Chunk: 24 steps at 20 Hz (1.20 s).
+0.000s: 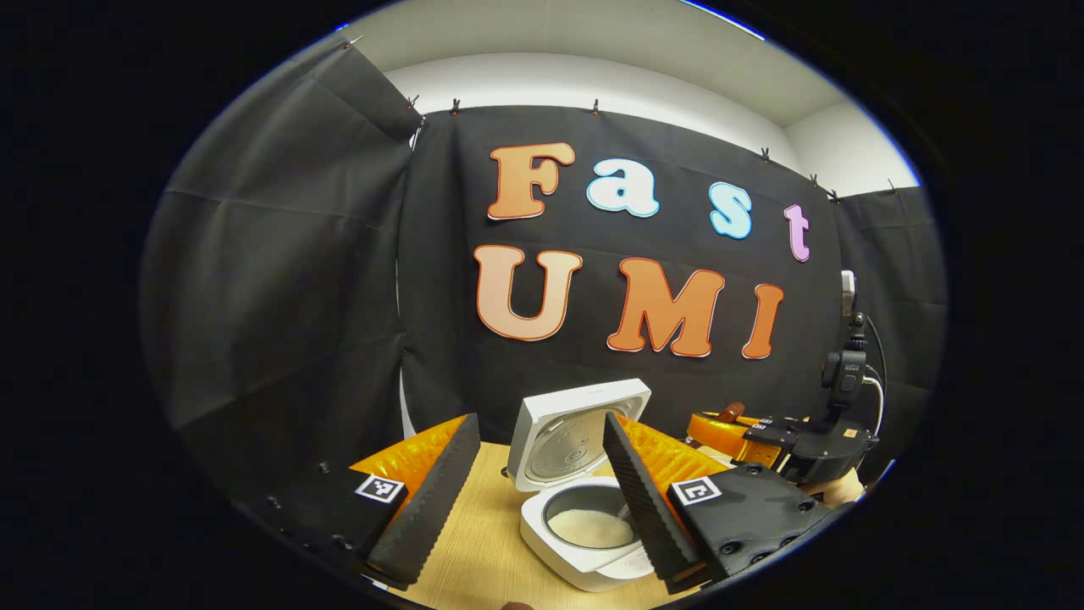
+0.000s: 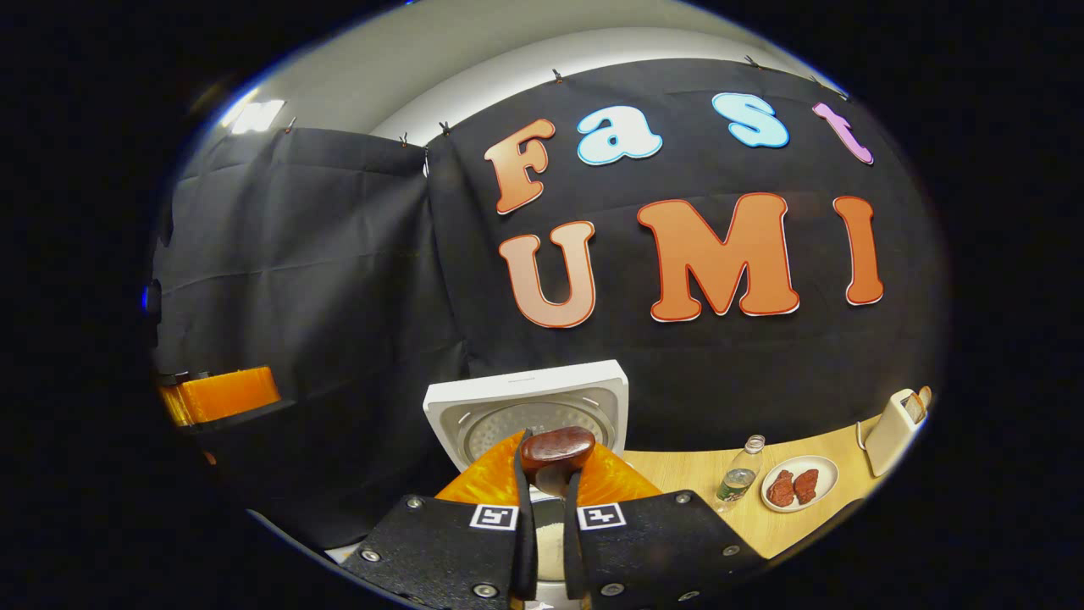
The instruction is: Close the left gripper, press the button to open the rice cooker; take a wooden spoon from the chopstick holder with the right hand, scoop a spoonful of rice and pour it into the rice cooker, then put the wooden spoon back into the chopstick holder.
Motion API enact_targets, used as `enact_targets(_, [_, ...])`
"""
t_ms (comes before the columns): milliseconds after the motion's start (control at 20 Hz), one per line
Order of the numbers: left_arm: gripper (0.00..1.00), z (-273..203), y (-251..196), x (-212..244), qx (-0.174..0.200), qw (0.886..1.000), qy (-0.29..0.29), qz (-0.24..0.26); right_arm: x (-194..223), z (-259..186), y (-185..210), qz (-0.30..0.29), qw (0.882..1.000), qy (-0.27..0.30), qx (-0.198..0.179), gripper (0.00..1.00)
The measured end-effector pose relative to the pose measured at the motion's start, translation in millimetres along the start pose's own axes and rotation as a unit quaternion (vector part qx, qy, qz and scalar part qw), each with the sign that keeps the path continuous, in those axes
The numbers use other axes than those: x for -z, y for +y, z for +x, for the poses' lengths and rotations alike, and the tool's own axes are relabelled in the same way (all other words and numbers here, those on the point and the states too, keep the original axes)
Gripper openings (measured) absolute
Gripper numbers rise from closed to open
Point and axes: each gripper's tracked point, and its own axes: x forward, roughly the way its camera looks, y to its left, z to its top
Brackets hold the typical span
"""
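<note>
We count one rice cooker [image 1: 584,517] on the wooden table [image 1: 483,551], its square lid [image 1: 576,432] standing raised behind the pot, and one patch of white rice [image 1: 590,527] lying in the pot. Seen from the left gripper view, the left gripper [image 1: 542,500] has its two ribbed fingers [image 1: 428,508] spread wide apart, holding nothing, with the cooker showing in the gap between them. We count one wooden spoon [image 2: 556,451]: in the right gripper view, the right gripper [image 2: 549,508] pinches it between fingers nearly pressed together, directly above the open cooker. Its dark brown bowl sticks up past the fingertips toward the lid; the handle is hidden, so we cannot tell its full long axis. Off to the right on the table we count one clear bottle [image 2: 738,476], one plate [image 2: 799,485] with two reddish pieces, and one toaster [image 2: 893,430]. The right gripper also appears at the right edge of the left gripper view.
</note>
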Motion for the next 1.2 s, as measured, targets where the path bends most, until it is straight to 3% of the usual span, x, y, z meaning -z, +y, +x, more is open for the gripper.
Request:
enact_targets(50, [1.00,1,1,0,-0.003,1.000,-0.001,-0.003,0,-1,-1,0.003,1.000,-0.001,-0.003,0.07])
enact_targets(150, [0.99,0,0,-1,-0.005,1.000,-0.004,-0.013,-6,-5,-7,0.020,1.000,-0.006,-0.007,0.12])
enact_targets(300, [0.99,1,-1,-2,-0.009,1.000,-0.006,-0.013,-11,-16,-29,0.036,0.999,-0.016,0.007,0.07])
enact_targets(350, [1.00,2,-2,-3,-0.011,1.000,-0.008,-0.009,-11,-23,-40,0.035,0.999,-0.017,0.016,0.11])
enact_targets(450, [0.99,4,-6,-7,-0.009,1.000,-0.012,-0.005,-14,-38,-64,0.033,0.999,-0.019,0.039,0.12])
enact_targets(500, [1.00,4,-9,-8,-0.008,1.000,-0.013,-0.003,-13,-46,-78,0.034,0.998,-0.019,0.050,0.07])
enact_targets(600, [1.00,7,-11,-11,-0.007,1.000,-0.016,-0.002,-13,-65,-105,0.036,0.996,-0.020,0.074,0.12])
enact_targets(1200, [1.00,1,-37,-13,-0.001,1.000,-0.021,-0.005,26,-193,-236,0.063,0.975,0.001,0.212,0.12])
